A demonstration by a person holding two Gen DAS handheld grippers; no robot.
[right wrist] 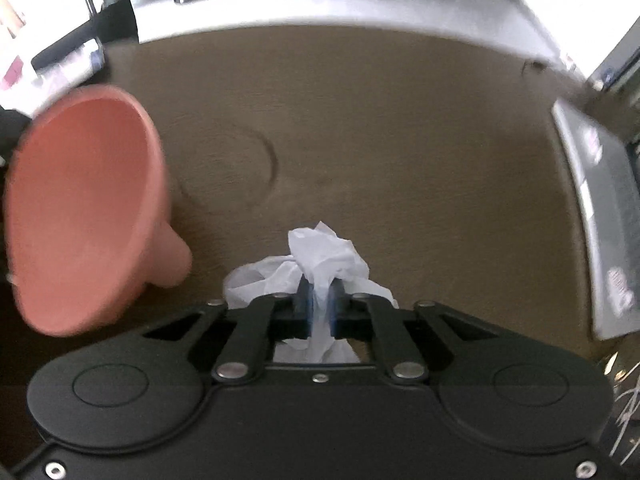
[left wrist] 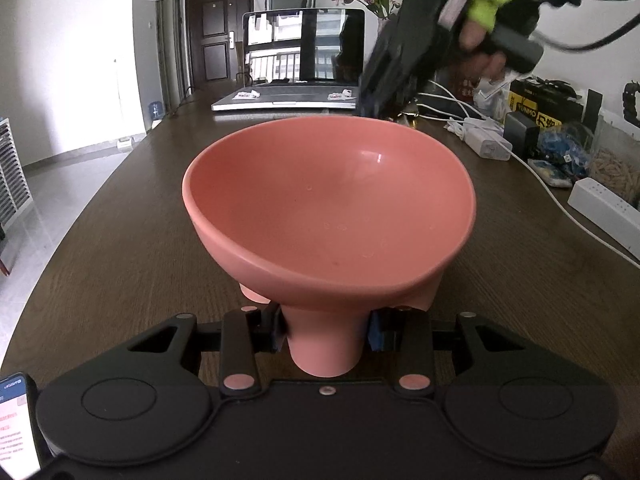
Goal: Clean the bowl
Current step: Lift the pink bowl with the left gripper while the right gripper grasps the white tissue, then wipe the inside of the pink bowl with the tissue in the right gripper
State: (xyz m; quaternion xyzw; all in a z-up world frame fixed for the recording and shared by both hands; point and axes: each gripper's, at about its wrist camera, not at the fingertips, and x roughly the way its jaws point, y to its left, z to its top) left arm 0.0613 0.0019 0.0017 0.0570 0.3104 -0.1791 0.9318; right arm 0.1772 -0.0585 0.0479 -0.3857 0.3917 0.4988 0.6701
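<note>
Bowl: salmon-pink plastic footed bowl point(left wrist: 328, 204), wide shallow dish on a short cylindrical stem; held clear of the dark brown wooden table point(left wrist: 132, 216), over its middle, mouth tipped up and toward the far end. A few small droplets or specks show on the inner wall.

Left gripper point(left wrist: 327, 330): black two-finger tool, blue pads pinching the bowl's stem from both sides. Gripping the stem leaves the whole inside of the dish free to wipe, and the tilt presents it to the other hand.

Right gripper point(right wrist: 320, 300): jaws pressed together on a crumpled white tissue point(right wrist: 320, 258), a tuft sticking out past the pads and more bunched behind. It points steeply down at the table, beyond the bowl's far rim as the left wrist view shows it. The tissue seems to have been picked up as the wiping cloth.

Contact: cannot tell if the tissue touches the table; it is not on the bowl.

Table, far end: open silver laptop point(left wrist: 304, 64).

Table, right edge: white chargers and cables point(left wrist: 484, 140), white power strip point(left wrist: 604, 208).

Step, as judged: wipe in hand, wiping not yet begun.

Next move calls for: bringing the tuft into the dish while the stem grip resists the push.

Risk: bowl twisting on its round stem.
</note>
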